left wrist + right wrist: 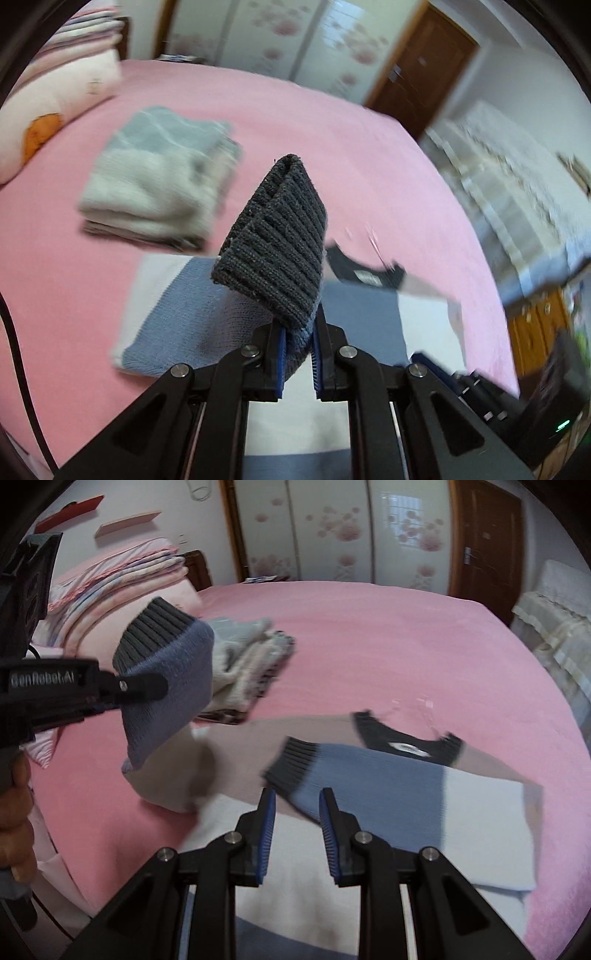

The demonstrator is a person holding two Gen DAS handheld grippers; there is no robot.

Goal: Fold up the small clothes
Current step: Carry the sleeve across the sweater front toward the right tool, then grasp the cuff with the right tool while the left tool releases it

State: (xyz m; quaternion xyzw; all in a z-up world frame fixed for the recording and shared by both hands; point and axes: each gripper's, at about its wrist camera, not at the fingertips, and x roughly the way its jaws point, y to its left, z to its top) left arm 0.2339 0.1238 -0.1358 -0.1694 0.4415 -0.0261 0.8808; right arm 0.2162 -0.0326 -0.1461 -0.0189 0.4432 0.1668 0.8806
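A small knit sweater in blue, white and beige with dark grey cuffs lies on the pink bed [369, 646]. My left gripper [299, 339] is shut on the left sleeve [277, 236] near its dark ribbed cuff and holds it up off the bed; the lifted sleeve also shows in the right wrist view [166, 672]. My right gripper [297, 805] is open and empty, just above the right sleeve [369, 786], which lies folded across the sweater body. The dark collar [406, 744] lies beyond it.
A stack of folded grey and cream clothes [159, 184] sits on the bed behind the sweater, also in the right wrist view [251, 664]. Folded blankets and pillows [122, 579] lie at the bed's left. Wardrobe and door stand behind.
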